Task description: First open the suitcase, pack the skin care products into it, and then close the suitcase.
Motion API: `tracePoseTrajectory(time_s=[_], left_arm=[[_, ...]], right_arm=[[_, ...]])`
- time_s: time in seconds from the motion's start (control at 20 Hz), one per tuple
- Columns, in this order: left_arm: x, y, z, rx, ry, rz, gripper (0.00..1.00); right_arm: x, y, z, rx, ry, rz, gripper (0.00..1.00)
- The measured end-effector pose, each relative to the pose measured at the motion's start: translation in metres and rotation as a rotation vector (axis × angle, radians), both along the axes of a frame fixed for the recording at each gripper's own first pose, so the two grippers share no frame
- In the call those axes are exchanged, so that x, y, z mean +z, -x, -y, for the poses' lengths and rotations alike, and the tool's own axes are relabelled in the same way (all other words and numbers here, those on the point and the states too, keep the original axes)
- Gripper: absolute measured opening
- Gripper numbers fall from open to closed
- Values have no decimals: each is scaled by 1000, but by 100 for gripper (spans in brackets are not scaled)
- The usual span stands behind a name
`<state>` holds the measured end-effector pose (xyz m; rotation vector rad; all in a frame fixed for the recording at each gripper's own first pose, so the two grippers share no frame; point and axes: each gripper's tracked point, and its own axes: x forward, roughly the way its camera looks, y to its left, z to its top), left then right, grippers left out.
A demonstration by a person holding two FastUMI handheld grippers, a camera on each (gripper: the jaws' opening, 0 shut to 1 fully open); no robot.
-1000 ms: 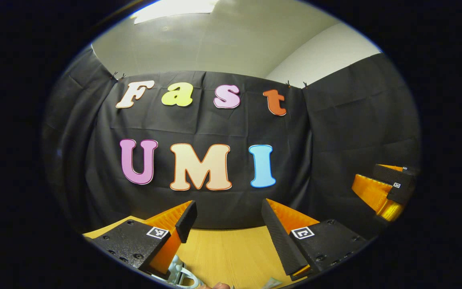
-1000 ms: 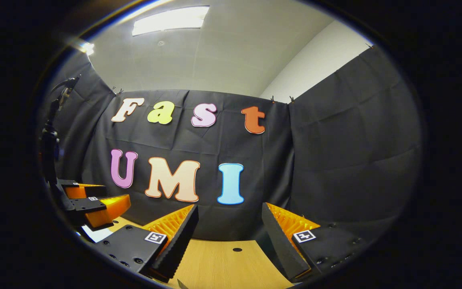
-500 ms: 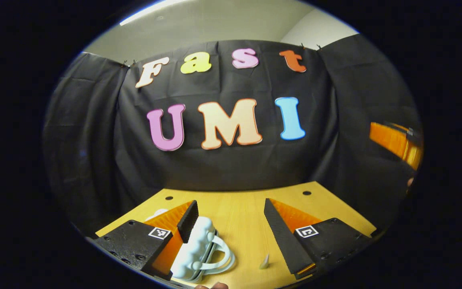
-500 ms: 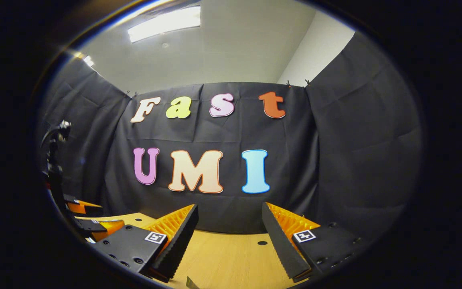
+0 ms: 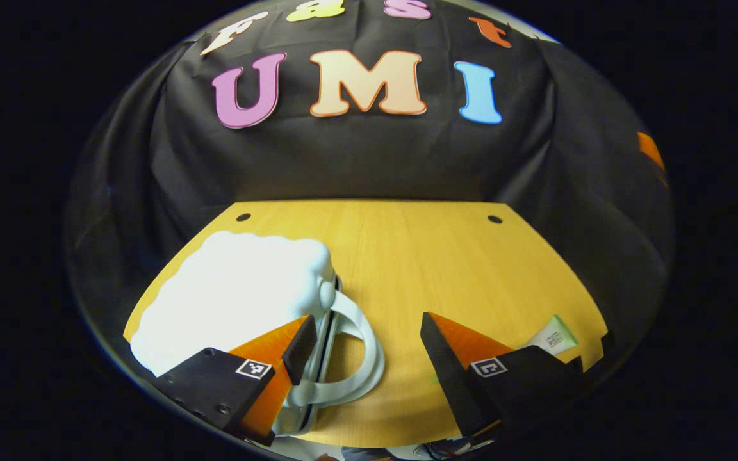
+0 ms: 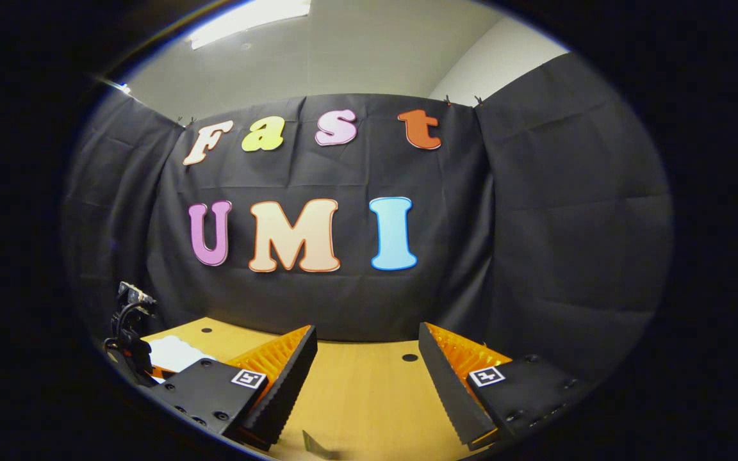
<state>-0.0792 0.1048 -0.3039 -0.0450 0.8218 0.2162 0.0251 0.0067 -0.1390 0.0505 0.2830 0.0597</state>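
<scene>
Since 1 s ago our left gripper has tipped down, so the white suitcase now sits in full sight on the wooden table, its handle lying between our fingers; jaws open, nothing held. The right gripper has dipped less and hovers over the table w/ jaws apart, empty. Step in hand, we judge: opening the case. We should catch the lid edge near the handle, not the handle itself, and lift slowly. A skin care tube pokes out behind the left gripper's right-hand finger, mostly hidden; the latch or seam is prob. under the other finger, hard to tell.
</scene>
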Motion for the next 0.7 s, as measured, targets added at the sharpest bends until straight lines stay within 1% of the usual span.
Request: tracePoseTrajectory(time_s=[0.1, 0.2, 0.25, 0.3, 0.4, 0.5, 0.55, 0.6, 0.7], left_arm=[[-19, 2, -2, 4, 19, -65, 96], [-32, 2, 1, -5, 31, -112, 92], [-35, 1, 2, -15, 19, -129, 87], [-38, -2, 1, -35, -4, -139, 86], [-46, -5, 6, -50, -2, -160, 85], [-59, 0, 9, -27, 35, -217, 81], [-63, 2, 10, -15, 52, -232, 76], [-67, 3, 10, -6, 64, -244, 76], [-73, 4, 11, 5, 86, -273, 72]], right_arm=[[2, 1, 10, -27, 47, 14, 99], [2, 3, 18, -45, 88, 13, 98], [1, 4, 21, -50, 100, 10, 98], [1, 5, 23, -55, 107, 5, 98], [1, 6, 28, -69, 121, 2, 99], [4, 7, 35, -81, 136, 10, 98], [6, 7, 36, -84, 142, 16, 98], [7, 7, 39, -87, 149, 22, 98], [7, 8, 42, -88, 155, 24, 98]])
